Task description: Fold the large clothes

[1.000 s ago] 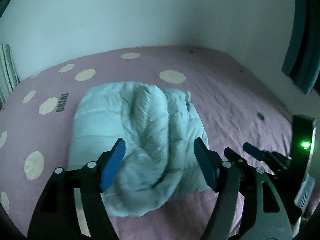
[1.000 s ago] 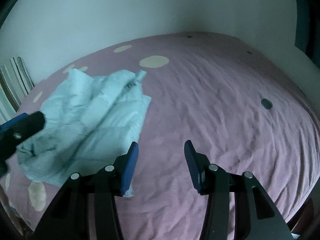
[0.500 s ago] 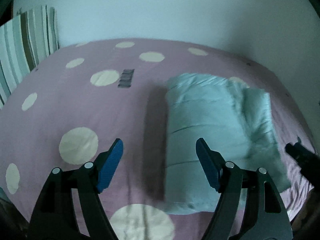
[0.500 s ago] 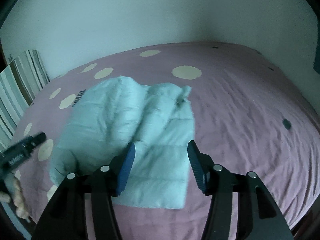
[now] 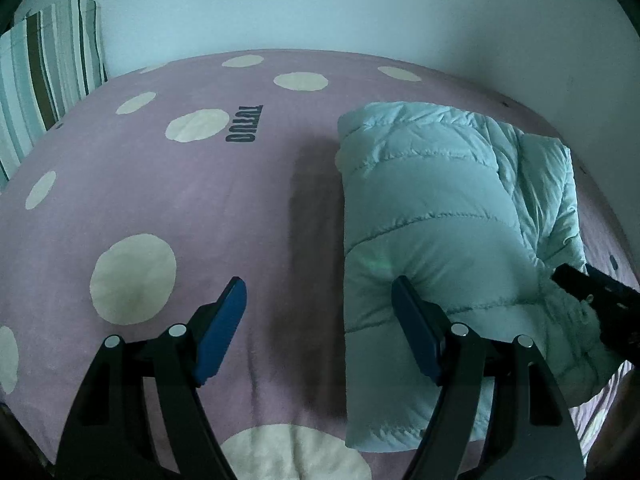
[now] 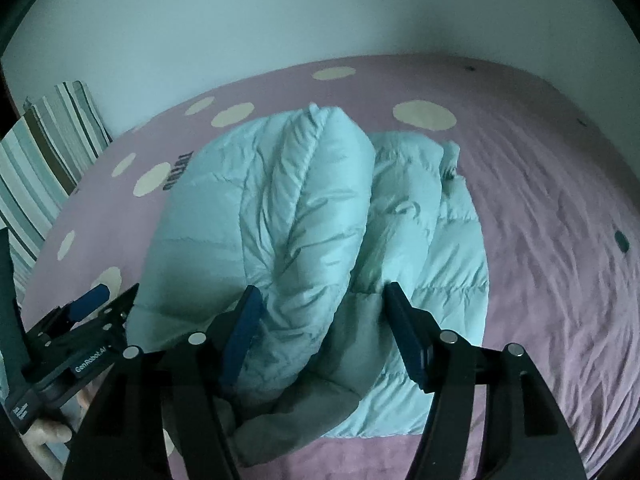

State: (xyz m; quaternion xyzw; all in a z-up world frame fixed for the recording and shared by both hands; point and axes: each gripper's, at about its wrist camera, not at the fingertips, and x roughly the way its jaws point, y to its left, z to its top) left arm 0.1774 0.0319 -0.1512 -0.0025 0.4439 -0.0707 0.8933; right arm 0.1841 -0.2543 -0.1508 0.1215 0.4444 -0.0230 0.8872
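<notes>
A pale blue quilted puffer jacket [image 5: 432, 216] lies folded in a bundle on the pink spotted bed [image 5: 160, 184]. My left gripper [image 5: 318, 312] is open and empty, low over the bed beside the jacket's left edge, its right finger over the jacket. My right gripper [image 6: 320, 320] is open and empty, straddling the near end of a puffy fold on the jacket [image 6: 288, 216]. The right gripper's tip shows at the right edge of the left wrist view [image 5: 592, 292]. The left gripper shows at the lower left of the right wrist view [image 6: 92, 312].
A striped pillow [image 5: 44, 72] leans on the wall at the bed's left end and also shows in the right wrist view [image 6: 44, 152]. A pale wall [image 5: 320, 4] runs behind the bed. The bedsheet [image 6: 560, 208] to the jacket's right is wrinkled.
My left gripper has swung left off the jacket to the bed beside it. My right gripper has moved left from bare sheet onto the jacket's near end. Both stayed open.
</notes>
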